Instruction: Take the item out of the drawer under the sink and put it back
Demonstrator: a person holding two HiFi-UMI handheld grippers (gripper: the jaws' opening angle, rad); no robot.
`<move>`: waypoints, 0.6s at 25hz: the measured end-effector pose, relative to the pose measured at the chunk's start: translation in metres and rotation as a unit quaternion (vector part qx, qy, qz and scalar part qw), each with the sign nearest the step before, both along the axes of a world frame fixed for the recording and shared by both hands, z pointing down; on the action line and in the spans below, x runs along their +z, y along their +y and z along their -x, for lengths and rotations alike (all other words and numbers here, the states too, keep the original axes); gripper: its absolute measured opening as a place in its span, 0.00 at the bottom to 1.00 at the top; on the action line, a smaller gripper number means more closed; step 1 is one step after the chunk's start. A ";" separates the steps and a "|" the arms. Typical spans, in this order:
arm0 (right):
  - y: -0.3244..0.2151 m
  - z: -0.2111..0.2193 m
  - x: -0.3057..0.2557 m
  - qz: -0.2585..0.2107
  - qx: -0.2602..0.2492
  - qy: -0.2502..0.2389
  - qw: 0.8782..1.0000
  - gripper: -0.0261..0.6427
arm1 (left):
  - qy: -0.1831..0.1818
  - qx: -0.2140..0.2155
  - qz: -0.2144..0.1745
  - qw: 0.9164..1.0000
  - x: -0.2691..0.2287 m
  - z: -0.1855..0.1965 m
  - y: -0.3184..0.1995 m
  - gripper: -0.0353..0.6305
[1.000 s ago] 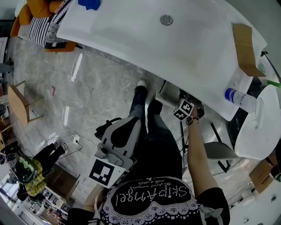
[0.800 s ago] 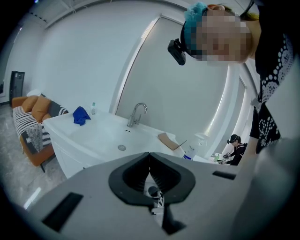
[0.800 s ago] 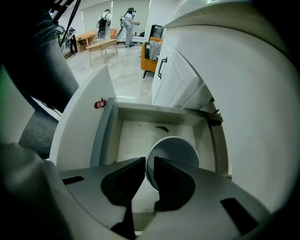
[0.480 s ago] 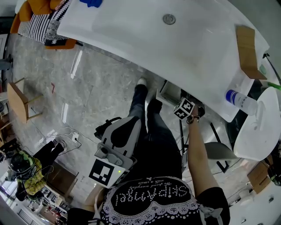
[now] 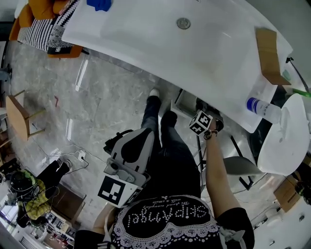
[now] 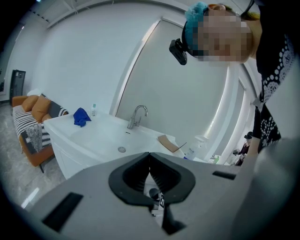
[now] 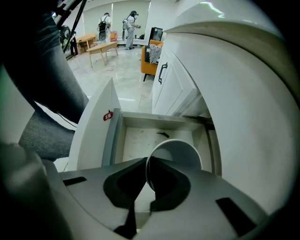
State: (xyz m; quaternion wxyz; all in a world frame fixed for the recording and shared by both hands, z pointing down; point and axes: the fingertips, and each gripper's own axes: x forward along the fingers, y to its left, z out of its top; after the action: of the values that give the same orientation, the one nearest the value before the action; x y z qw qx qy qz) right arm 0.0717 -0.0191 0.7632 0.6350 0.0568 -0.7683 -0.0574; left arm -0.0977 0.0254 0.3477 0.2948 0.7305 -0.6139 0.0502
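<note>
The drawer under the white sink counter stands pulled out. In it is a white cup, its mouth facing the camera. My right gripper points steeply down into the drawer and is shut on the cup's left rim, one finger inside and one outside. In the head view only its marker cube shows at the counter's edge; the jaws are hidden below. My left gripper rests low by the person's lap, shut and holding nothing, facing the sink.
A faucet, a blue cloth, a cardboard piece and a blue-capped bottle sit on the counter. An orange sofa stands at the far left. The person's legs are next to the drawer front.
The head view has shifted slightly. Both grippers stay where they were.
</note>
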 end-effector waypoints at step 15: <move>0.015 -0.006 -0.043 -0.030 0.041 -0.040 0.998 0.07 | -0.006 0.025 -0.025 0.999 -0.008 -0.001 0.022 0.06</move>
State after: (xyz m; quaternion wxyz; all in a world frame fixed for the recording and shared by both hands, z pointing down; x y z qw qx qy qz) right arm 0.0773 -0.0039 0.7200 0.6036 0.1095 -0.7880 -0.0523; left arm -0.0963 0.0474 0.3401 0.2715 0.7527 -0.5980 0.0466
